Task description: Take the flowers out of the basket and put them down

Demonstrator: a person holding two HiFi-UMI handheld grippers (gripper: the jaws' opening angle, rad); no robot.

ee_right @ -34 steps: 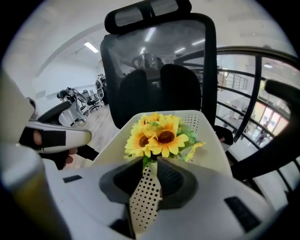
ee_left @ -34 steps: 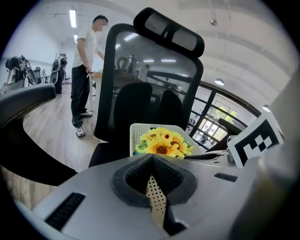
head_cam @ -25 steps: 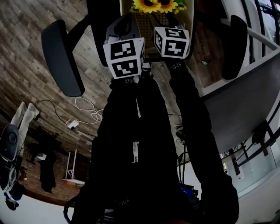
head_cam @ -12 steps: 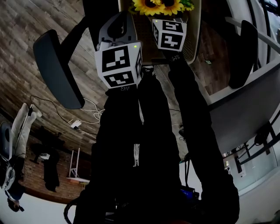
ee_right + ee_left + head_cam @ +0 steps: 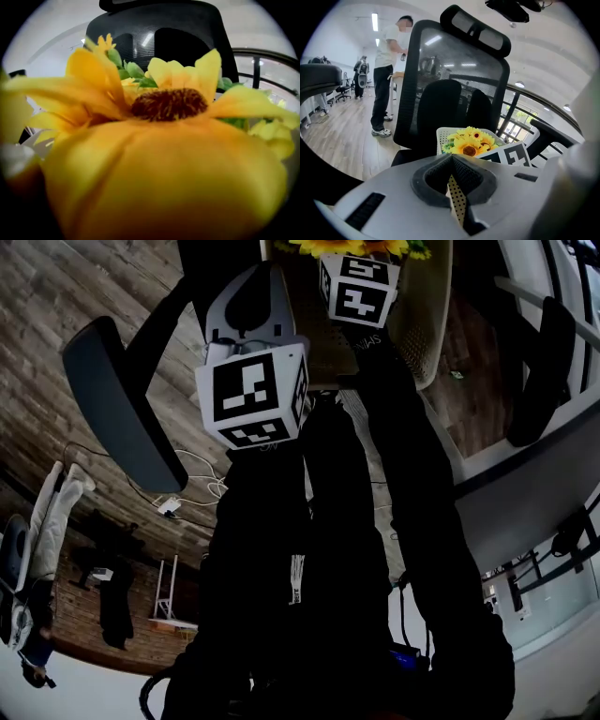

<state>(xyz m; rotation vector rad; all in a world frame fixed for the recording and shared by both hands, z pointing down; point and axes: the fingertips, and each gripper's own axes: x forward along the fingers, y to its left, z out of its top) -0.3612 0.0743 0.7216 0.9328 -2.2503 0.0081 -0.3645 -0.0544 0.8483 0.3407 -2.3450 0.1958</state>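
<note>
right gripper [image 5: 360,285], wider-jawed, in soft petals [image 5: 164,187]

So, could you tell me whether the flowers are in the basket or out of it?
In: the left gripper view shows the flowers rising from inside the white basket.

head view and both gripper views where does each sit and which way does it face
Left gripper view: on the left gripper, facing a chair; jaws shut on the basket wall.
Right gripper view: on the right gripper, buried in sunflowers; jaws, just opening, hidden by petals.
Head view: on the head, steeply down; sleeves, both grippers.
Shared: sunflowers, all three.
</note>
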